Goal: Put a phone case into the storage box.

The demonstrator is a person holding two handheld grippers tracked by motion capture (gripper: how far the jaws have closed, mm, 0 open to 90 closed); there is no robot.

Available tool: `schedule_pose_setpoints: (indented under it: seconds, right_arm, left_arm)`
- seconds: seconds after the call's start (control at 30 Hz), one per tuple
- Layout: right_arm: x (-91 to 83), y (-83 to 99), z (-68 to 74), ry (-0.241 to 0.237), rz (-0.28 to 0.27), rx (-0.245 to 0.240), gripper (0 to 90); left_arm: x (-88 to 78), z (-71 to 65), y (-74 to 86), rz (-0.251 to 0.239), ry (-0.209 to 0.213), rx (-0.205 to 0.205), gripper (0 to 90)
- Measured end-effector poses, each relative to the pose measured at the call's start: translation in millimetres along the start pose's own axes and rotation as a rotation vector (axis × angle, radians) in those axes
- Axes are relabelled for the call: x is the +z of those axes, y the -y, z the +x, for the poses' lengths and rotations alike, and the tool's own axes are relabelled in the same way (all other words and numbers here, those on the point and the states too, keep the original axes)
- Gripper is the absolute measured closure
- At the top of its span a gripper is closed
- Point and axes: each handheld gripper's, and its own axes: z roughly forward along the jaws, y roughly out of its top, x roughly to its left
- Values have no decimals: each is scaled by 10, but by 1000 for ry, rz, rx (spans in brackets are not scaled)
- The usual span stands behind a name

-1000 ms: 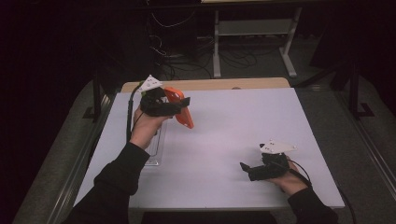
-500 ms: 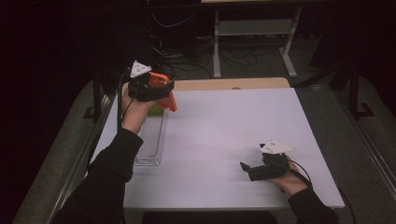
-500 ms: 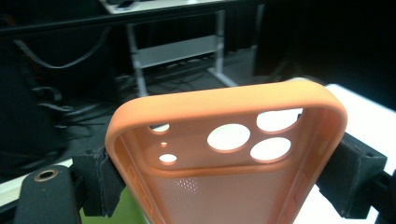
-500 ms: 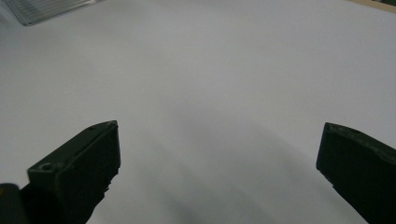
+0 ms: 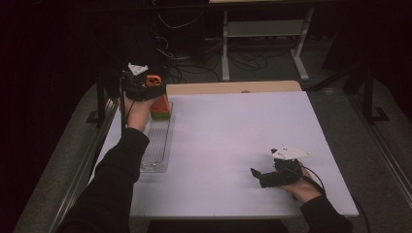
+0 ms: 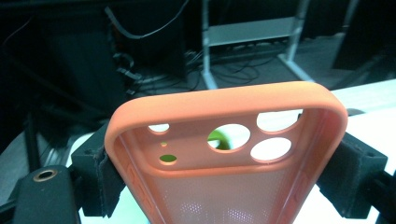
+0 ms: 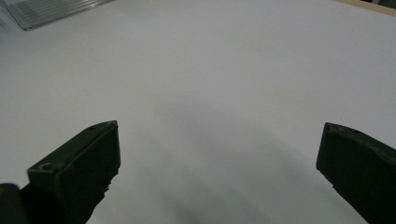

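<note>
Jaws of the left gripper (image 5: 154, 92) pinch an orange phone case (image 6: 224, 154) by its two long edges; in the left gripper view the case rises from the bottom centre, camera holes uppermost. In the high view that gripper sits at the upper left of the frame, holding the case above the far end of a clear tray (image 5: 156, 150) lying along the white table's (image 5: 233, 136) left edge. Lower right, the right gripper (image 5: 262, 175) rests on the table, its jaws spread wide with nothing between them.
</note>
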Motion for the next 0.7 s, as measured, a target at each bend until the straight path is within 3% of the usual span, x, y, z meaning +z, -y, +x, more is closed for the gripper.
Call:
schedule_pose_setpoints:
  seconds: [0.2,0.27,0.37,0.43,0.63,0.7]
  right_arm:
    - [-5,1,-8,-3,-5,-2,0]
    - [-7,1,-22,-1,-13,-11,0]
    - [-16,1,-24,-1,-13,-3,0]
    - [-22,4,-24,0,-14,-1,0]
    - [-28,11,-31,1,-18,-3,0]
    - [-34,17,-35,3,-13,-1,0]
  left_arm:
    - [153,9,162,46,-46,-32,141]
    - [198,28,216,76,-70,-12,140]
    - [272,52,285,74,-72,-50,140]
    - [302,58,313,86,-73,-53,138]
    - [393,11,396,106,-79,-44,137]
    - [413,14,413,131,-83,-18,137]
